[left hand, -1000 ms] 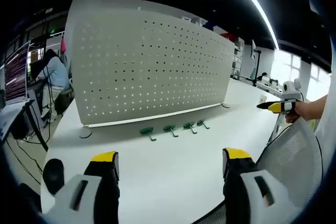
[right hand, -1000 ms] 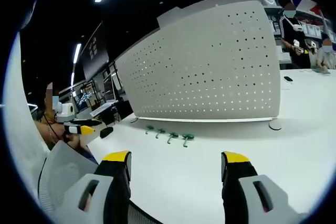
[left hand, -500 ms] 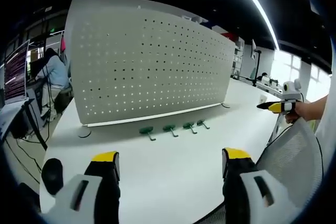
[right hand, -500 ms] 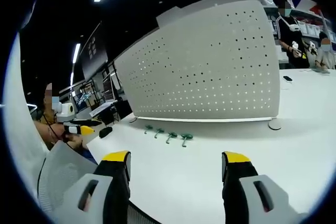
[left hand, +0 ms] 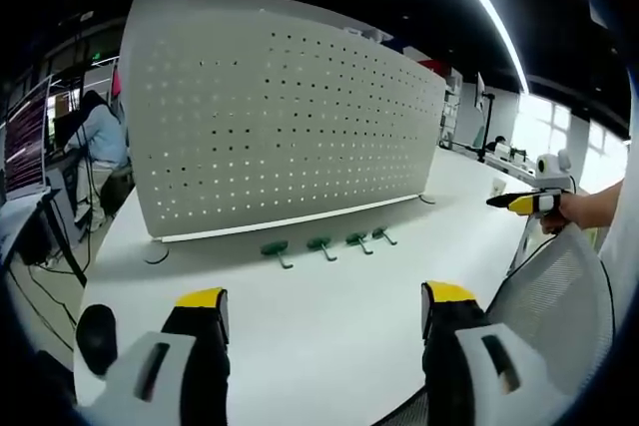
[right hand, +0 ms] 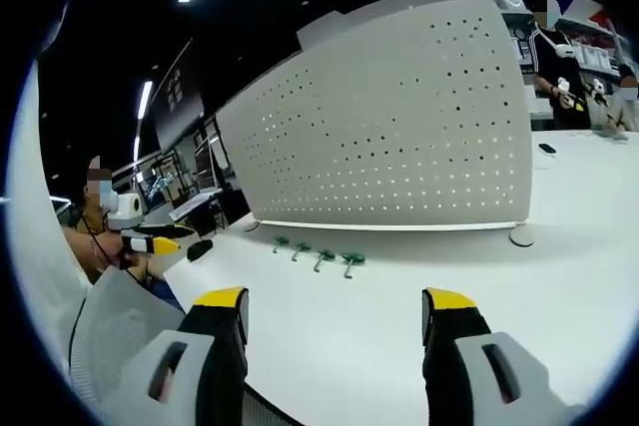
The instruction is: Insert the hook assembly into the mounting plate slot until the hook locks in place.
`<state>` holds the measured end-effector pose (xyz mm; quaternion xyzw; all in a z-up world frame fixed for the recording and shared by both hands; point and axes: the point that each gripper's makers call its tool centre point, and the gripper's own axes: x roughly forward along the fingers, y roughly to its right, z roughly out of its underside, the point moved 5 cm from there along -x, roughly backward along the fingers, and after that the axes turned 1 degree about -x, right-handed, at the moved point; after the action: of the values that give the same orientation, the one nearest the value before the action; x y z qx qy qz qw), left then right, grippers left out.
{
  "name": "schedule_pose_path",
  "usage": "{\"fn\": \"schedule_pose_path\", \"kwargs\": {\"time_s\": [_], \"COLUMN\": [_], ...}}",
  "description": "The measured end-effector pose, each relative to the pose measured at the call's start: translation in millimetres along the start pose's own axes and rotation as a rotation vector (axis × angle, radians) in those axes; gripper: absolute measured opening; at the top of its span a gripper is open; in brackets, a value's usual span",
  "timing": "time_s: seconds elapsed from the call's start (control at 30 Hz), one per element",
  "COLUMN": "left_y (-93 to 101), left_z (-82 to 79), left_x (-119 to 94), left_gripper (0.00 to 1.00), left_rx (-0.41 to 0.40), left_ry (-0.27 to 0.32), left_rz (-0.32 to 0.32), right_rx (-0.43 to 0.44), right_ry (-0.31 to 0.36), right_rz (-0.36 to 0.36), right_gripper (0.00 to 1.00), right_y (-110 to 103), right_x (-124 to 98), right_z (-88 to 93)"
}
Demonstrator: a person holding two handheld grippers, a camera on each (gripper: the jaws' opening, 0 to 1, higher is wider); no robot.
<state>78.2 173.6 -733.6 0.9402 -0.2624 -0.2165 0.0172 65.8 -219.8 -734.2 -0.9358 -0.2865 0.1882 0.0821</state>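
A white perforated mounting plate [left hand: 280, 117] [right hand: 399, 137] stands upright on the white table [left hand: 329, 316]. Several green hooks [left hand: 321, 244] [right hand: 319, 254] lie in a row on the table in front of its lower edge. My left gripper [left hand: 321, 321] is open and empty, well short of the hooks near the table's front. My right gripper [right hand: 337, 324] is also open and empty, likewise back from the hooks. The right gripper [left hand: 527, 203] appears at the right of the left gripper view, held in a hand. The left gripper [right hand: 150, 243] appears at the left of the right gripper view.
A mesh chair back [left hand: 559, 296] [right hand: 120, 336] sits at the table's near edge between the grippers. A black mouse [left hand: 97, 324] lies at the table's left end. People stand or sit at other desks behind the plate [left hand: 100, 137] [right hand: 554, 57].
Both views have shifted very slightly; the hooks and plate have not moved and both grippers stay open.
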Motion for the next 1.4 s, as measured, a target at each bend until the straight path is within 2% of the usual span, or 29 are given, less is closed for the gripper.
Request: {"fn": "schedule_pose_path", "kwargs": {"time_s": [0.9, 1.1, 1.4], "left_y": [4.2, 4.4, -1.3], "left_z": [-8.8, -7.0, -13.0], "left_x": [20, 26, 35], "left_gripper": [0.81, 0.82, 0.81], "left_rx": [0.042, 0.065, 0.097], "left_ry": [-0.024, -0.052, -0.07], "left_rz": [0.033, 0.048, 0.066], "right_rx": [-0.009, -0.004, 0.001], "right_ry": [-0.008, -0.015, -0.015], "right_rz": [-0.007, -0.015, -0.014], "right_gripper": [0.68, 0.68, 0.68], "right_y": [3, 2, 1], "right_x": [4, 6, 7], "right_z": [-3.7, -1.1, -1.3]}}
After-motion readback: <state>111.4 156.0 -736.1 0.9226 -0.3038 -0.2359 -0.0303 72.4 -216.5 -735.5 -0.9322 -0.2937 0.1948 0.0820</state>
